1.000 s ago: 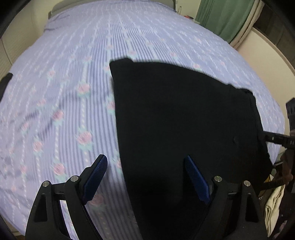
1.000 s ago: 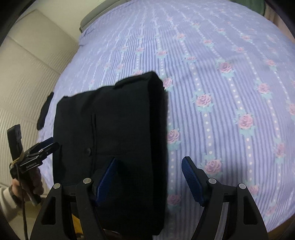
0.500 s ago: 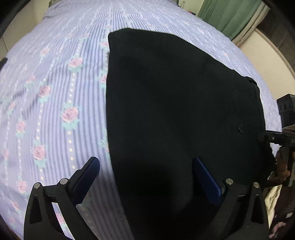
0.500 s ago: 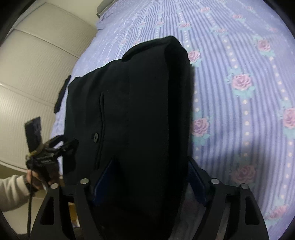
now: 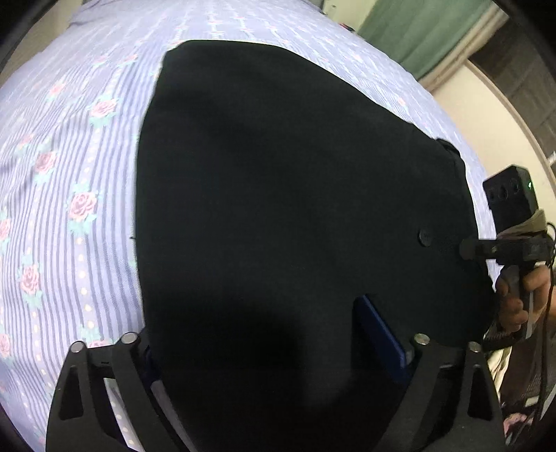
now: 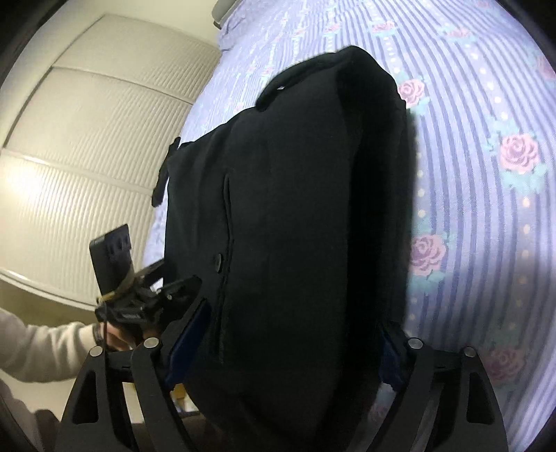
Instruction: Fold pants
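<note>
Now the black pants [image 5: 278, 194], folded into a thick bundle, lie on the bed [image 5: 62, 215] w/ its lilac striped, rose-print sheet. Left gripper [image 5: 274, 344]: jaws spread wide, straddling the near end of the bundle; fabric sits between the blue pads [image 5: 380, 333] but can't tell if they pinch it. Right gripper [image 6: 288, 333]: jaws also wide apart, one each side of the folded stack, cloth between; grip unclear too. Pocket button [image 6: 218, 259] faces up. Green curtain [image 5: 431, 31] beyond the bed.
</note>
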The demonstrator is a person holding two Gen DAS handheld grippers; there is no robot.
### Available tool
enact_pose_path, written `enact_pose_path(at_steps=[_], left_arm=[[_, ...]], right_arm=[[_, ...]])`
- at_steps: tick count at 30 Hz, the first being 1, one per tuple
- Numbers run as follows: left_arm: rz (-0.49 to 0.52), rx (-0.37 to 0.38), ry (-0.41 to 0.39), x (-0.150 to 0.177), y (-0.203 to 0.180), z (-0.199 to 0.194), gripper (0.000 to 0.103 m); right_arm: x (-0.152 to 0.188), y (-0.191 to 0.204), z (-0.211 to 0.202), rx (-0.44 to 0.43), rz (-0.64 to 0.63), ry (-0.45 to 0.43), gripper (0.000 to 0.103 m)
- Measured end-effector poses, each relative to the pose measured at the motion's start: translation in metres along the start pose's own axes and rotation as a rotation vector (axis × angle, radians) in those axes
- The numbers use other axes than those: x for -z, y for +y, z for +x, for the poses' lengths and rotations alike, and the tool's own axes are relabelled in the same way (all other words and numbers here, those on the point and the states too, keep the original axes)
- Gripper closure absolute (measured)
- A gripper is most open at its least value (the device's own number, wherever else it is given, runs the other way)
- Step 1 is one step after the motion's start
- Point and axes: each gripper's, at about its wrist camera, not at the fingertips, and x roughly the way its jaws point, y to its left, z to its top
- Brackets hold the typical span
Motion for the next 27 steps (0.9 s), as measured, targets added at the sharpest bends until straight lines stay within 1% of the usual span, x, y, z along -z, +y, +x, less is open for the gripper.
enact_pose_path(at_steps=[1,2,3,4,5,7,8,10,11,13,15,17,19,21,24,27], left_arm=[[-0.013,0.000,-0.004,0.001,0.001,-0.002,0.018],[-0.024,-0.003,-0.006,0.003,0.002,-0.005,0.021],[-0.029,-0.005,-0.008,0.007,0.002,-0.009,0.026],[-0.031,-0.009,-0.009,0.008,0.002,-0.012,0.032],[-0.032,-0.014,-0.011,0.010,0.001,-0.015,0.036],[-0.036,-0.016,-0.013,0.010,0.008,-0.024,0.051],[-0.039,-0.016,-0.015,0.011,0.009,-0.027,0.055],[-0.040,-0.009,-0.019,0.013,0.009,-0.035,0.072],[-0.035,-0.013,-0.020,0.014,0.008,-0.039,0.074],[-0.031,-0.016,-0.017,0.013,0.007,-0.044,0.081],[-0.019,-0.026,-0.017,0.013,0.005,-0.053,0.085],[-0.004,-0.041,-0.022,0.012,0.001,-0.064,0.086],[0.008,-0.056,-0.026,0.010,-0.008,-0.074,0.087],[0.020,-0.069,-0.028,0.002,-0.014,-0.086,0.088],[0.032,-0.093,-0.035,0.000,-0.023,-0.107,0.088],[0.023,-0.116,-0.046,-0.002,-0.029,-0.130,0.088]], right_arm=[[-0.003,0.000,0.001,-0.002,0.002,0.004,0.030],[-0.003,-0.001,0.001,-0.006,0.003,0.007,0.037],[-0.005,-0.001,0.004,-0.014,0.014,0.018,0.053],[-0.006,-0.006,0.002,-0.024,0.023,0.022,0.058],[-0.007,-0.001,0.011,-0.026,0.024,0.022,0.060],[-0.008,0.005,0.009,-0.013,0.008,0.026,0.066],[-0.008,0.010,0.009,-0.009,0.004,0.025,0.067],[-0.008,0.016,0.010,-0.001,0.007,0.016,0.073],[-0.007,0.021,0.010,0.005,0.008,0.009,0.074],[-0.006,0.031,0.011,0.026,-0.005,-0.002,0.077],[-0.004,0.044,0.010,0.061,-0.032,-0.012,0.078],[-0.003,0.053,0.008,0.076,-0.037,-0.023,0.078],[-0.002,0.061,0.003,0.081,-0.034,-0.031,0.078],[0.000,0.070,0.001,0.085,-0.030,-0.035,0.078],[0.000,0.085,-0.007,0.090,-0.040,-0.036,0.079],[-0.003,0.102,-0.016,0.095,-0.086,-0.037,0.079]])
